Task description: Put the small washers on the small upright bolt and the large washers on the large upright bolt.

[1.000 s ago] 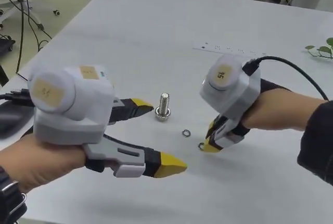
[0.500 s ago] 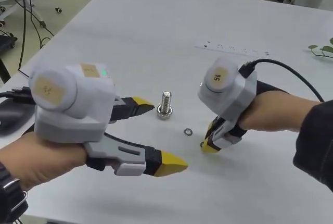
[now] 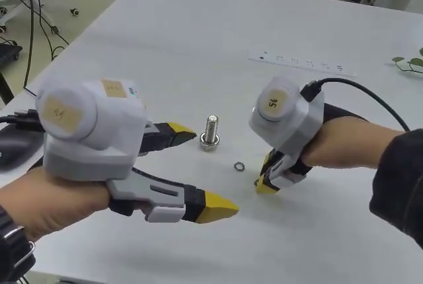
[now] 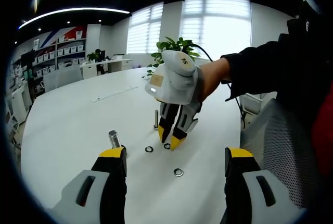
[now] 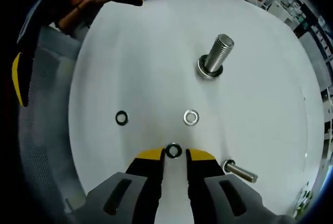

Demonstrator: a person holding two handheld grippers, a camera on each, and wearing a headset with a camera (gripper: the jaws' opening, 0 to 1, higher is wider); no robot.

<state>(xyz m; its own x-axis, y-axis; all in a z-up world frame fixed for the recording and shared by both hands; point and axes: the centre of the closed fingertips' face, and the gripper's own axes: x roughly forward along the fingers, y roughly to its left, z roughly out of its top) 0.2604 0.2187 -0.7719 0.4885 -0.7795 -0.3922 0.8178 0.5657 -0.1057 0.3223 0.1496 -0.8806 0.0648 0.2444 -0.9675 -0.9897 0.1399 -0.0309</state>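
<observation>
Your left tongs (image 3: 204, 170) gape wide over the white table (image 3: 198, 46). Your right tongs (image 3: 266, 185) straddle a dark washer (image 5: 173, 151) lying near-right of the large bolt (image 3: 210, 132); I cannot tell whether they pinch it. Bright windows (image 4: 216, 21) light the office.

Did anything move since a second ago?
Hardly. The right gripper leaned slightly toward the large bolt, its tips staying at a washer. Nothing was grabbed or dropped. The left gripper stayed open, and the bolt and the loose washer stayed put.
</observation>
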